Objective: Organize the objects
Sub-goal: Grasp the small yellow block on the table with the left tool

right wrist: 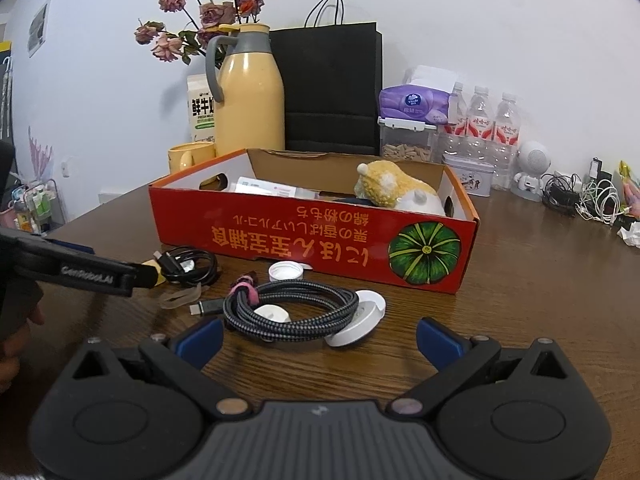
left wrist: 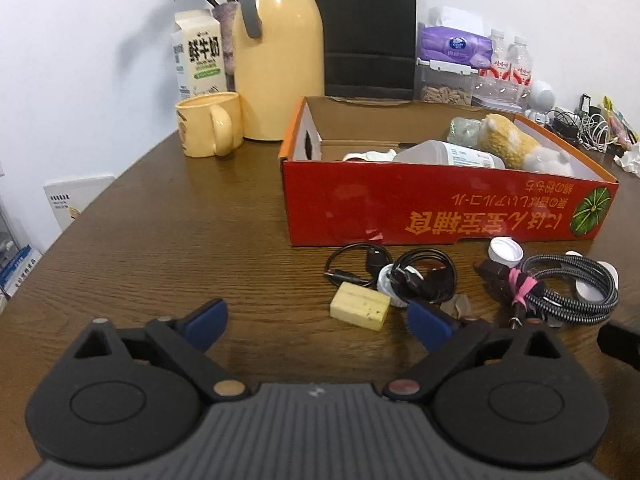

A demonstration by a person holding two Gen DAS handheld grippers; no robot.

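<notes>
A red cardboard box point(left wrist: 440, 208) point(right wrist: 280, 236) stands open on the brown table, with a yellow plush toy point(left wrist: 508, 140) point(right wrist: 392, 188) and a clear bottle point(left wrist: 448, 156) inside. In front of it lie a small yellow block point(left wrist: 360, 306), a black cable coil point(left wrist: 416, 276) point(right wrist: 188, 264), a white cap point(left wrist: 506, 252) point(right wrist: 286, 271), a braided cable bundle point(left wrist: 572, 288) point(right wrist: 292, 308) and a white disc point(right wrist: 356, 320). My left gripper point(left wrist: 318, 322) is open, and the yellow block lies just ahead between its blue fingertips, untouched. My right gripper point(right wrist: 319, 340) is open just short of the braided cable and disc.
Behind the box stand a yellow jug point(left wrist: 280, 60), a yellow mug point(left wrist: 208, 128), a milk carton point(left wrist: 198, 56), a black paper bag point(right wrist: 328, 88), a tissue pack point(right wrist: 416, 104) and water bottles point(right wrist: 492, 124). Tangled chargers point(right wrist: 588, 196) lie far right. The left gripper's finger point(right wrist: 100, 274) reaches in from the left.
</notes>
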